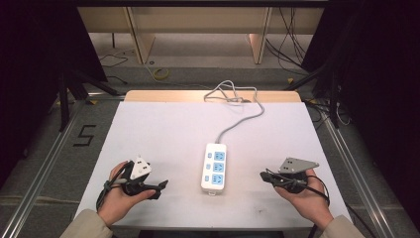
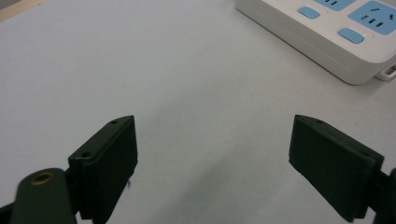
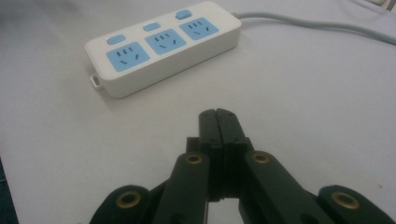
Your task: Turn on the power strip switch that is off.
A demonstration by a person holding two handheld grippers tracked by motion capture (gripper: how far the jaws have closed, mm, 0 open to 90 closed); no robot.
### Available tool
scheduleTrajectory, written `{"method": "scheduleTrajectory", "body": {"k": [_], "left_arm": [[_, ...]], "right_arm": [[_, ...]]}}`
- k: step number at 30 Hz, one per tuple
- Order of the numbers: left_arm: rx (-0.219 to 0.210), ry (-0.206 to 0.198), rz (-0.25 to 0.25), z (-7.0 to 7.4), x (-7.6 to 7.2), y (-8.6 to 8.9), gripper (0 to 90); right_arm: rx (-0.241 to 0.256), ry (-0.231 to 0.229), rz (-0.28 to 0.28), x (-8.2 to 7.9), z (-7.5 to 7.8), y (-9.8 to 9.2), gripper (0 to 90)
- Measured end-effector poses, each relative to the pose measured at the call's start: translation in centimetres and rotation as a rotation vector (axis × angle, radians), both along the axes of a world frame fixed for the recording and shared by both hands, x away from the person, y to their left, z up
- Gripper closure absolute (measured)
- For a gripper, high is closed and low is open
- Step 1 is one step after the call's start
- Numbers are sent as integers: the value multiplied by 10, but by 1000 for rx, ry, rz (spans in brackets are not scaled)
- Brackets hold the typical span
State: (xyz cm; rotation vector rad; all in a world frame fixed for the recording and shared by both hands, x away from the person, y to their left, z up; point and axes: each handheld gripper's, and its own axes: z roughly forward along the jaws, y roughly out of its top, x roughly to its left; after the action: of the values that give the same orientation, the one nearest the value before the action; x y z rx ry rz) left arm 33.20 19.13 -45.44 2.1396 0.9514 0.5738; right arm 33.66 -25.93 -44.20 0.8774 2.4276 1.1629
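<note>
We see the left gripper (image 1: 159, 188) low on the left of the high view, lying in an upturned hand (image 1: 119, 196), its jaws spread wide with bare table (image 1: 163, 129) between them. The right gripper (image 1: 264, 176) sits low on the right in the other hand (image 1: 304, 196), jaws pressed together on nothing. Both point toward the middle. The white power strip (image 1: 214, 167) lies there between them, its long side running up and down the frame. Its grey cord (image 1: 237, 121) leaves the top end. In the left gripper view, the strip is cut off at the upper right.
</note>
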Motion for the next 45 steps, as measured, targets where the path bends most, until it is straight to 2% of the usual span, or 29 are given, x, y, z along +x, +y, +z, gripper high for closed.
{"method": "scheduleTrajectory", "body": {"k": [13, 26, 45], "left_arm": [[4, 6, 0, -1, 0, -2, 150], [14, 8, 0, -2, 0, -2, 150], [3, 11, 5, -2, 1, -1, 151]], "right_arm": [[1, 13, 13, 11, 3, 15, 900], [10, 22, 8, 14, 5, 19, 900], [8, 15, 10, 20, 9, 25, 900]]}}
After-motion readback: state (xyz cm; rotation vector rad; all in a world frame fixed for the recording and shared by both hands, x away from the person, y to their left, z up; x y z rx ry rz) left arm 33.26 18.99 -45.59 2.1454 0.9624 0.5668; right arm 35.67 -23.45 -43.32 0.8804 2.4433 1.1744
